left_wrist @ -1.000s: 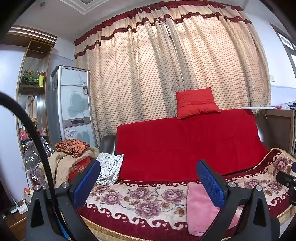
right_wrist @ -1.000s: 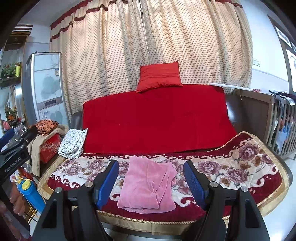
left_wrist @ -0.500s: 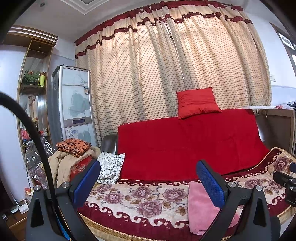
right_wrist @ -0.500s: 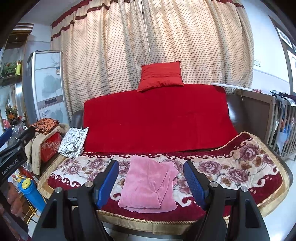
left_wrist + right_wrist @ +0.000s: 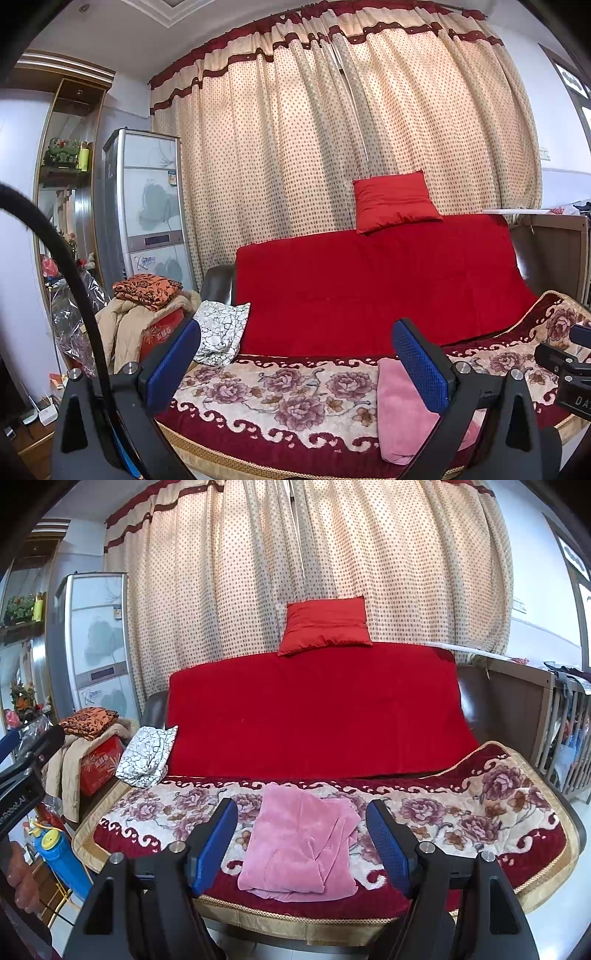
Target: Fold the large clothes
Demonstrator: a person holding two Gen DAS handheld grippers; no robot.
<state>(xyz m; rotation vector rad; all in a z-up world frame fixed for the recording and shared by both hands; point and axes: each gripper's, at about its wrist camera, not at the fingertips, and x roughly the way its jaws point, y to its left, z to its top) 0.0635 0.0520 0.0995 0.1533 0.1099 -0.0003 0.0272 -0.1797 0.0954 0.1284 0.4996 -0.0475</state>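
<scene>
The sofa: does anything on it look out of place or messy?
Only slightly. The red cushion perches tilted on top of the backrest, and a black-and-white patterned cloth droops crumpled over the armrest. The pink garment lies folded on the seat.

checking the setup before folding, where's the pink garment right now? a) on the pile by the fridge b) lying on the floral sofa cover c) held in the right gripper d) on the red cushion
b: the pink garment lies in a loose heap on the floral sofa cover, with the right gripper and the left gripper both open and holding nothing.
</scene>
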